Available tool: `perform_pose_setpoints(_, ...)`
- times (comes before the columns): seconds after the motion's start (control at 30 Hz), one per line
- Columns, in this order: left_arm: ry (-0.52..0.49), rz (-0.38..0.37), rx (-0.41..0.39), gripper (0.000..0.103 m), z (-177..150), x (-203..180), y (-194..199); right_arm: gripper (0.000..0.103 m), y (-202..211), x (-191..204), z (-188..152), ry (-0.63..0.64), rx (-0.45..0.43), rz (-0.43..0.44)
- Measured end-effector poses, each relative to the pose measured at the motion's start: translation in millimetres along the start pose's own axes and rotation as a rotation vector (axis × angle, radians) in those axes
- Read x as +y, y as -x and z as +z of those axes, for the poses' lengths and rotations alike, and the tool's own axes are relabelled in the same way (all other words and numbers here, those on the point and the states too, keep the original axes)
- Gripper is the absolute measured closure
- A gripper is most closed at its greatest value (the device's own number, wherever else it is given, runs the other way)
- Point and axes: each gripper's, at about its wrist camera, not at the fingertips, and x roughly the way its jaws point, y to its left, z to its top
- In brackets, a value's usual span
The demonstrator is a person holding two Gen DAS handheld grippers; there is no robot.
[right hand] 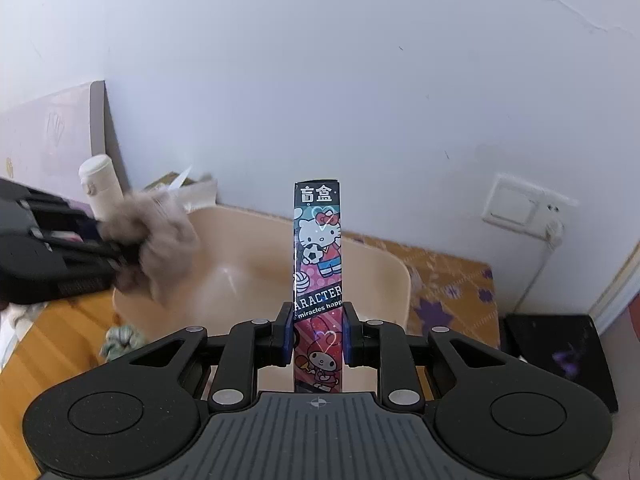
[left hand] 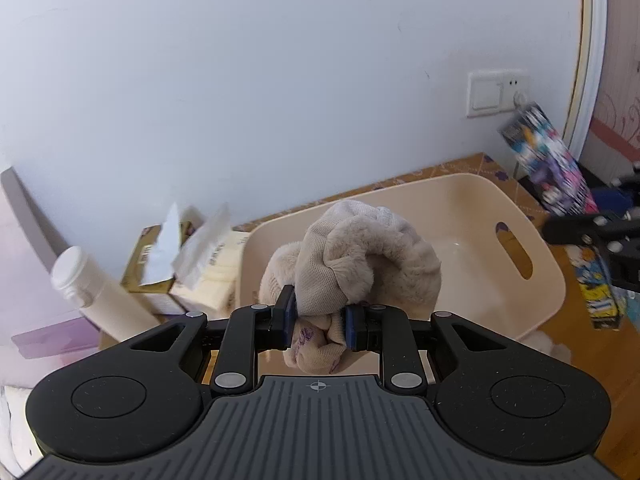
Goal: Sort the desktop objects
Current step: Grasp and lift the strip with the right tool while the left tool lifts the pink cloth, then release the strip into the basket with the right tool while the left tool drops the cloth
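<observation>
My left gripper [left hand: 319, 320] is shut on a beige fluffy sock bundle [left hand: 360, 256], held above the near rim of a cream plastic bin [left hand: 532, 308]. In the right wrist view the same bundle [right hand: 154, 236] and the left gripper [right hand: 120, 256] hang blurred over the bin's left rim. My right gripper [right hand: 318, 334] is shut on a tall colourful cartoon box [right hand: 318, 248], upright in front of the bin [right hand: 396, 276]. The left wrist view shows that box [left hand: 548, 164] tilted at the far right, beside the bin's handle side.
A white bottle [left hand: 92, 292] and two tissue packs [left hand: 188, 268] stand left of the bin against the wall. A second cartoon box [left hand: 600, 296] lies right of the bin. A greenish scrunchie [right hand: 120, 340] lies on the wooden top. A black box [right hand: 560, 356] sits at the right.
</observation>
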Motion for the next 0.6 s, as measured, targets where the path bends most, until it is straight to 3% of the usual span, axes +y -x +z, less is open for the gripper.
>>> perform_pose_setpoints(0.13, -0.019, -0.012, 0.051, 0.079, 3.1, -11.9, -25.3, 0.082, -23.7, 0.3, 8.1, 0.016, 0.019, -0.02)
perform_pose_setpoints(0.27, 0.04, -0.018, 0.143, 0.079, 4.8, -11.0, -50.7, 0.082, -46.7, 1.8, 12.2, 0.052, 0.042, -0.046)
perform_pose_setpoints(0.6, 0.045, -0.026, 0.273, 0.079, -8.8, -10.1, -87.1, 0.082, -94.2, 9.6, -3.7, 0.101, 0.126, -0.067)
